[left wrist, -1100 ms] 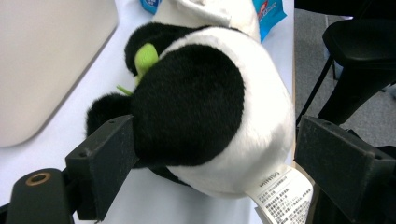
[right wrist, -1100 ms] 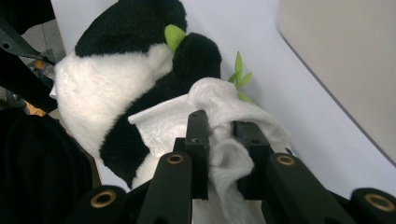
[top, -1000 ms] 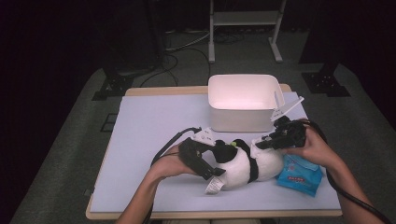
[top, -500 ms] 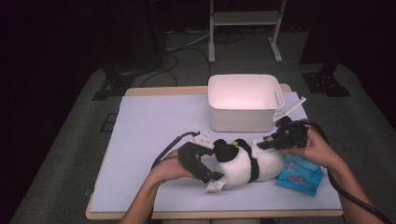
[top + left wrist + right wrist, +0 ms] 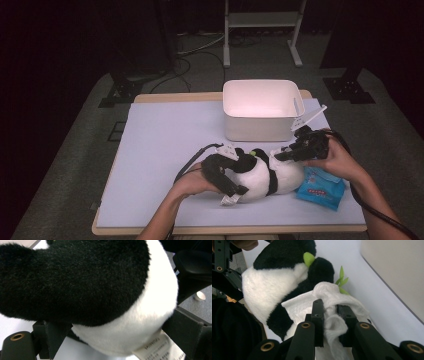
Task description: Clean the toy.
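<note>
Light falls from overhead onto the table (image 5: 165, 150), leaving the room beyond it, from nine through twelve to three o'clock, nearly black. The white bin (image 5: 260, 107) glows, slightly overexposed inside. Shadows are short and soft. In the left gripper view the plush panda (image 5: 95, 290) sits too close and blurs softly; the right gripper view stays sharp at center, smearing toward its edges.

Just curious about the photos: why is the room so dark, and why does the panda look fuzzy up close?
High view: light falls on the table alone, and the white bin glares. Left gripper view: the panda toy sits too close, so it blurs. Right gripper view: fairly sharp.
</note>
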A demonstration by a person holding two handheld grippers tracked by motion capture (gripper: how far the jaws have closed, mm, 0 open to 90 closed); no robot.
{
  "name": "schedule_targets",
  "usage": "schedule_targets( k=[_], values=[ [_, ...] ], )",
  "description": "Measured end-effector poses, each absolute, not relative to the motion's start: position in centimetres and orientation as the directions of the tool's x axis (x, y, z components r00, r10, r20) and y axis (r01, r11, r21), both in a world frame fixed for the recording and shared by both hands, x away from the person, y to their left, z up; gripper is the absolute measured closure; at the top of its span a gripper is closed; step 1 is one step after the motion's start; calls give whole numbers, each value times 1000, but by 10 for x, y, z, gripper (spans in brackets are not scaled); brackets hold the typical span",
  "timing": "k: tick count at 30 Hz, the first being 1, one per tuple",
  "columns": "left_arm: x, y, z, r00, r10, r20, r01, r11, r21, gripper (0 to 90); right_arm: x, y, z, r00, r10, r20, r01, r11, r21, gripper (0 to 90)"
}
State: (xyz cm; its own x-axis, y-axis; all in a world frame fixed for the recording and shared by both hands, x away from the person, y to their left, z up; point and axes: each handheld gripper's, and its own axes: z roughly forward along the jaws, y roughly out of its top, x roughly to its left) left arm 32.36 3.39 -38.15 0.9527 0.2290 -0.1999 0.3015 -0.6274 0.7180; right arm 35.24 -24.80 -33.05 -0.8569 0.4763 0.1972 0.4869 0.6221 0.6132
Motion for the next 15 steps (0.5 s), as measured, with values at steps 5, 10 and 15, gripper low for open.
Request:
schedule_targets(
  k=[5,10,15],
  values=[
    [326,40,-375,963,218,-161,263,-611,747,245,351,-247,-331,-856,472,210,492,621,610,778],
    [329,47,-371,965,212,-154,254,-606,754,287,350,-240,-329,-864,456,214,483,629,609,779],
    [331,57,-368,965,216,-151,253,-606,754,300,350,-231,-327,-876,432,216,466,639,612,779]
  ],
)
